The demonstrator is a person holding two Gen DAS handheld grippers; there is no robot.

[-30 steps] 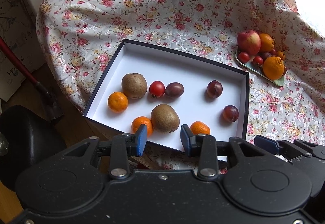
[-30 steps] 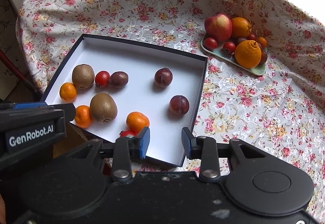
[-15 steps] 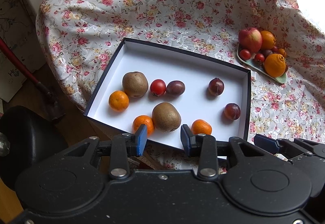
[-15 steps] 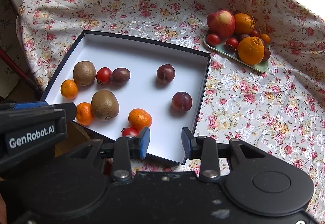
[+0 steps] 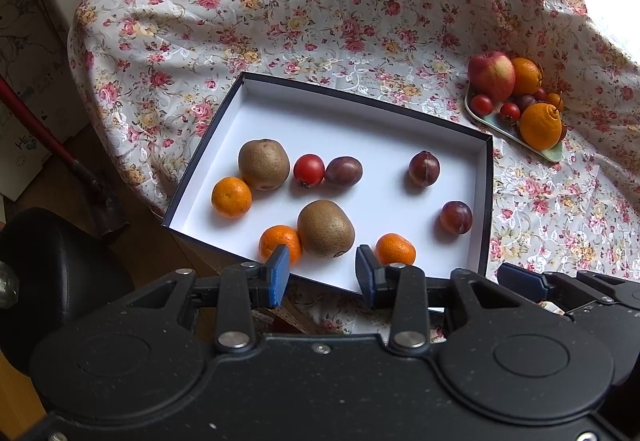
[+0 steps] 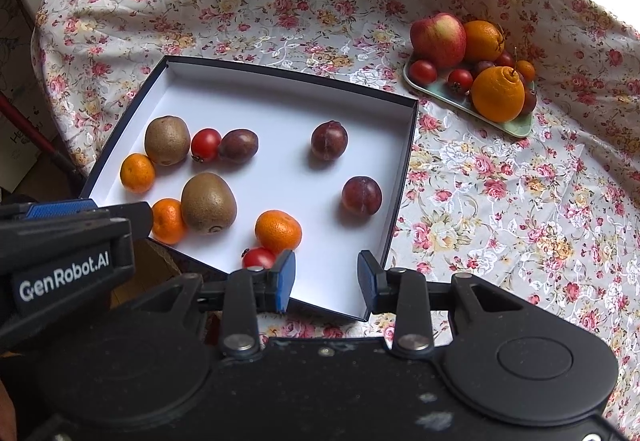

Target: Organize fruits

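A shallow white box with dark rim (image 5: 362, 97) (image 6: 288, 71) lies on the floral cloth. It holds two kiwis (image 5: 326, 228) (image 6: 208, 202), three mandarins (image 5: 231, 197) (image 6: 278, 231), three plums (image 5: 424, 168) (image 6: 361, 195) and cherry tomatoes (image 5: 308, 169) (image 6: 258, 258). A green plate (image 5: 550, 154) (image 6: 516, 127) at the right carries an apple (image 6: 438, 34), oranges (image 6: 497, 93), tomatoes and plums. My left gripper (image 5: 322, 275) is open and empty above the box's near edge. My right gripper (image 6: 326, 279) is open and empty over the box's near right corner.
The floral cloth (image 6: 520, 201) drapes over a round table that drops off at the left. A red-handled tool (image 5: 56, 145) and cardboard boxes (image 5: 24, 53) stand on the floor at the left. A black rounded seat (image 5: 48, 281) sits below left.
Both grippers have drawn back slightly, so the box and plate look a little lower and smaller in view. No fruit has moved. Both jaws stay open.
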